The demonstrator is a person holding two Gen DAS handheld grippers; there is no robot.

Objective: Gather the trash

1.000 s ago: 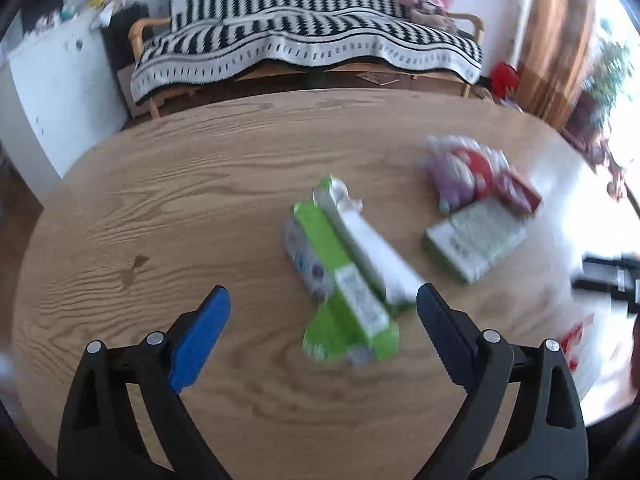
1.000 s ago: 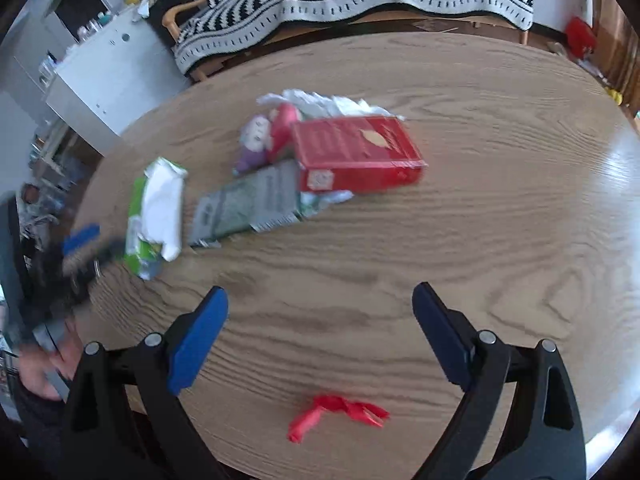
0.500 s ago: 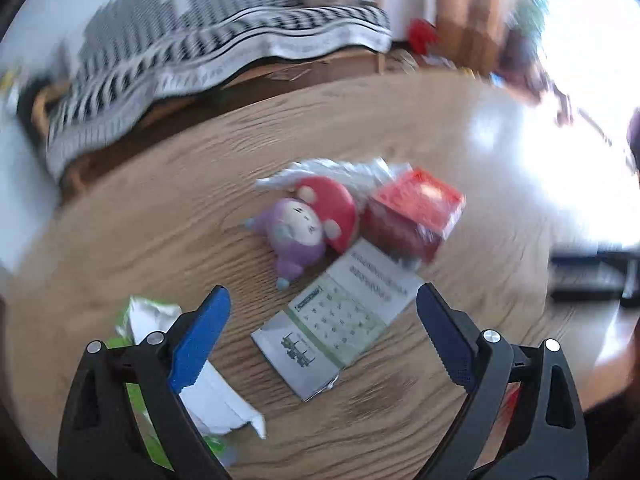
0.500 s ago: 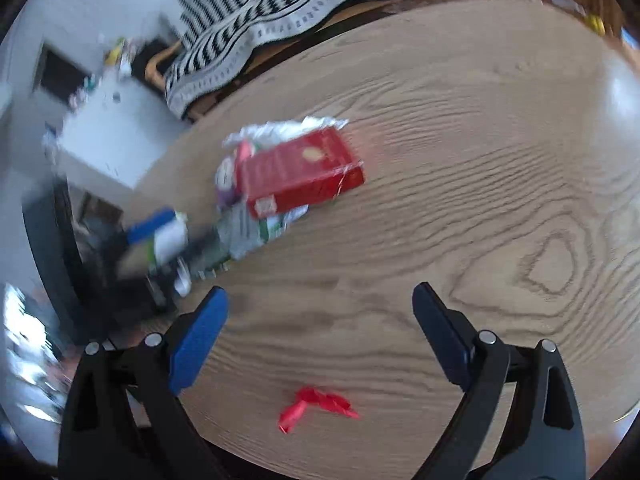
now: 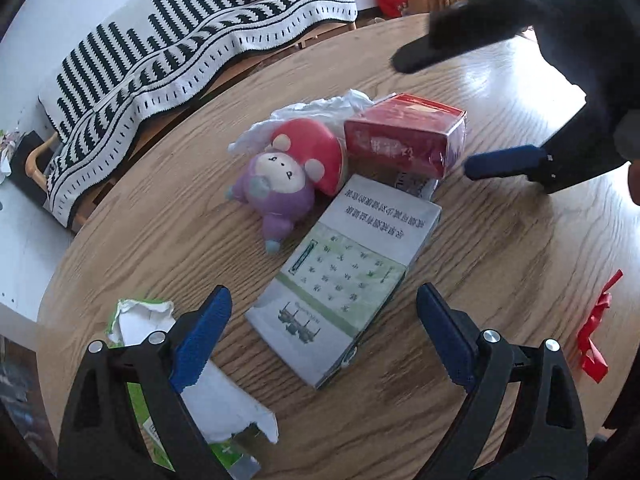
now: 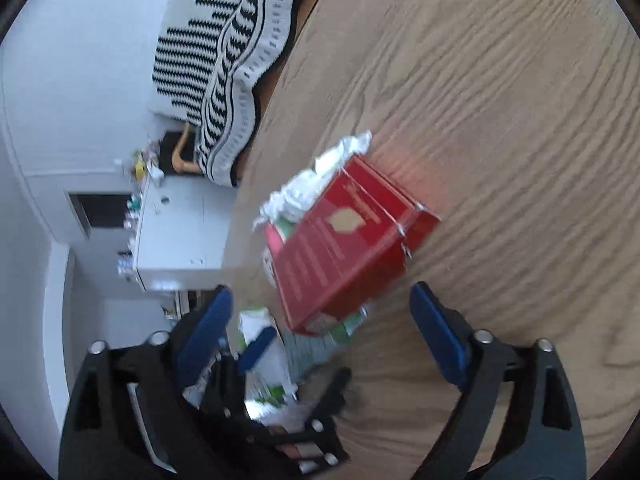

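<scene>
On the round wooden table lie a flat grey-green carton, a red box, crumpled white paper, a torn green-white wrapper and a red ribbon scrap. My left gripper hovers over the carton's near end. Its jaws are closing and its pads touch nothing. My right gripper faces the red box, whose near corner sits between its closing jaws, untouched. In the left wrist view one of its blue fingers lies just right of the box.
A purple and red plush toy leans against the red box and the carton. A sofa under a black-and-white striped blanket stands behind the table. A white cabinet is off the table's left side.
The left gripper swung from the green wrapper over to the carton and toy. The right gripper rolled sideways and closed in on the red box, leaving the ribbon scrap behind.
</scene>
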